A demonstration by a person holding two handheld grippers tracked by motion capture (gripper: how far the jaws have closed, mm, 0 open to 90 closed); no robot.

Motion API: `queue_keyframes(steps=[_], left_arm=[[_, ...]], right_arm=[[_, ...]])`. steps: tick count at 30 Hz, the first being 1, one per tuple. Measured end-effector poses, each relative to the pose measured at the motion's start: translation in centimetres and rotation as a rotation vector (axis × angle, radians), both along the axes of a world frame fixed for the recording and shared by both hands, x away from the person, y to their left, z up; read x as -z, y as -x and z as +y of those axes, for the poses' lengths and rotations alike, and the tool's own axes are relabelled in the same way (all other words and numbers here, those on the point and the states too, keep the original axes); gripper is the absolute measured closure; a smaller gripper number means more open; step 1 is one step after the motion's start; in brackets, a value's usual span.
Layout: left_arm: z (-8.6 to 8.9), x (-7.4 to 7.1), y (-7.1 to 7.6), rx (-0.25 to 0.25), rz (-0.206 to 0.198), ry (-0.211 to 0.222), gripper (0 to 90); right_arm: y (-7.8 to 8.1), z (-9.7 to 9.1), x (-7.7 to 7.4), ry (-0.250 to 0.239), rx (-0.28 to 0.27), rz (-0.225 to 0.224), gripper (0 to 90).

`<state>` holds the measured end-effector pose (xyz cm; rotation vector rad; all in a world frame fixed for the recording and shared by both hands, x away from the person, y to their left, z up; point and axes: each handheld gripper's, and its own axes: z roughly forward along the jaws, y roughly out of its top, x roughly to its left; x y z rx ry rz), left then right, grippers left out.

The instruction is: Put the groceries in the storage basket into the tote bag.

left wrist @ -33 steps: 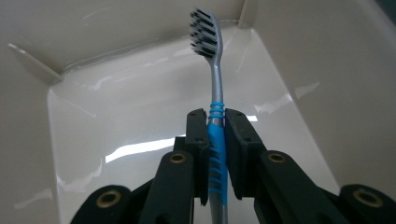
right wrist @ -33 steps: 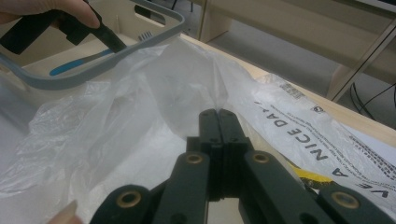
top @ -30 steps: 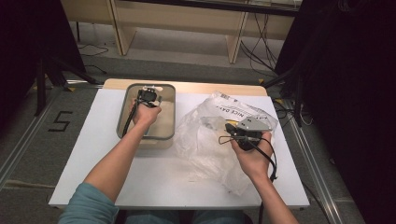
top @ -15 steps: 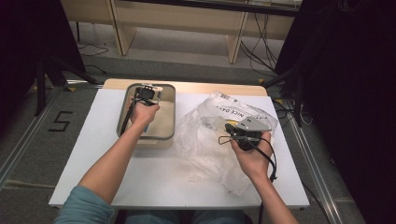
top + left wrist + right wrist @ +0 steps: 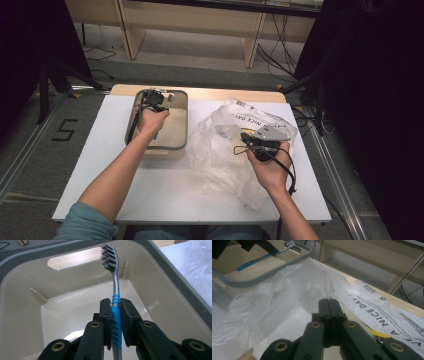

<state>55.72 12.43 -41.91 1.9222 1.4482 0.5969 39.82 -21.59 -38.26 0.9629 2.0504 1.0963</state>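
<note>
The lower end of the grey-and-blue plastic toothbrush [image 5: 115,312] is cut off behind the jaws of the left hand-held gripper [image 5: 115,305], which clamps its ribbed blue grip; the bristled head points up over the beige rectangular plastic bin with a grey rim [image 5: 75,290]. From the high view the brush is hard to make out under the hand. The bin [image 5: 177,145] sits at the far left of the white surface [image 5: 165,190], with open room nearer the person. The right hand-held gripper [image 5: 328,302] is clenched on a pinch of the crumpled clear plastic bag with black lettering [image 5: 287,307], which lies just beside the bin.
</note>
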Motion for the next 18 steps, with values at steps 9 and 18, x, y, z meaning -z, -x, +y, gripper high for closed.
queue_keyframes(steps=[9,18], left_arm=[[-0.1,-0.9,0.6,0.01,-0.044,0.021,79.9],[-0.1,-1.7,1.4,0.026,-0.074,0.04,79.9]], right_arm=[[0.0,0.0,0.0,0.0,0.002,0.001,90.0],[0.0,0.0,0.0,0.003,0.003,0.001,90.0]])
